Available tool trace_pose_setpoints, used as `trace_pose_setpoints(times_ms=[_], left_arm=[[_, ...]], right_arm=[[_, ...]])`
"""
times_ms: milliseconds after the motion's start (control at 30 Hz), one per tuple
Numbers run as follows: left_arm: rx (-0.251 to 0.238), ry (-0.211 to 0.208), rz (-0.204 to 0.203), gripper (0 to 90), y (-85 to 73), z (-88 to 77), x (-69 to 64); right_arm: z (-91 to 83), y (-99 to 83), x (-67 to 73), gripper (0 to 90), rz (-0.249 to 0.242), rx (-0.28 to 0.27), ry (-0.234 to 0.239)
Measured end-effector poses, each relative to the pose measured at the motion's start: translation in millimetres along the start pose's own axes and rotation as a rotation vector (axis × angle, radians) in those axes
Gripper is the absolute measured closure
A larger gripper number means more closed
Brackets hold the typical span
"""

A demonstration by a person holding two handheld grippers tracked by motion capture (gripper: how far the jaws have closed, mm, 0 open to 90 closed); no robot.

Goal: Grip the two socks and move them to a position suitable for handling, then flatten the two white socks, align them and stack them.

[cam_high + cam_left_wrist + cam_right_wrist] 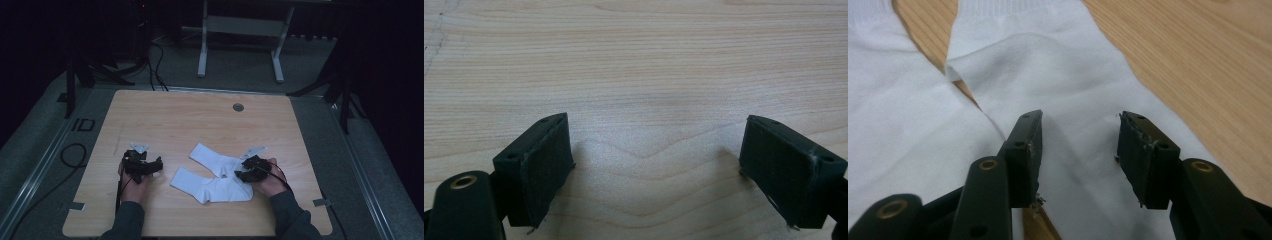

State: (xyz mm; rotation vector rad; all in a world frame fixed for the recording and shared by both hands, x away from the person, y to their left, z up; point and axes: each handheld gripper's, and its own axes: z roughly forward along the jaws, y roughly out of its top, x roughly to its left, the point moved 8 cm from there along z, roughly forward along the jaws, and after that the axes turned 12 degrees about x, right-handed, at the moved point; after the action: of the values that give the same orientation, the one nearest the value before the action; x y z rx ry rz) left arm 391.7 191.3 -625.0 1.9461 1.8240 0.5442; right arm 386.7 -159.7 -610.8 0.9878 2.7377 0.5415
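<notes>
**Two white socks on worktop, both hand-held grippers open**

Landmark: the pair of white cotton socks, taken as one reference.

Light wooden rectangular worktop [200, 115] with rounded corners; a small round grey grommet [238, 107] sits well beyond the socks, near the far edge.

Upper white sock [215, 159] lies flat, angled from upper left down toward the right. Lower white sock [210, 187] lies just in front of it; the two touch or overlap at their right ends. In the right gripper view a narrow strip of wood shows between the two socks further up, so they diverge there.

Right hand-held gripper [250, 172] is at the right end of the socks, over the overlap. Its jaws stand apart, one either side of a patch of white fabric [1078, 150]; nothing pinched between them. Whether the tips touch the cloth cannot be told.

Left hand-held gripper [142, 166] is left of the socks, clear of them, over bare wood. Its jaws are spread wide with only wood grain between them [654, 165].

The person's forearms, in dark sleeves [127, 220], enter from the near edge.
</notes>
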Motion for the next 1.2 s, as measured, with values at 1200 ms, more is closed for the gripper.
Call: trace_pose_setpoints(times_ms=[1200], left_arm=[[0.000,0.000,0.001,13.3,0.0,0.0,0.1]], right_arm=[[-12.3,38.3,10.8,51.2,-0.082,-0.049,0.020]])
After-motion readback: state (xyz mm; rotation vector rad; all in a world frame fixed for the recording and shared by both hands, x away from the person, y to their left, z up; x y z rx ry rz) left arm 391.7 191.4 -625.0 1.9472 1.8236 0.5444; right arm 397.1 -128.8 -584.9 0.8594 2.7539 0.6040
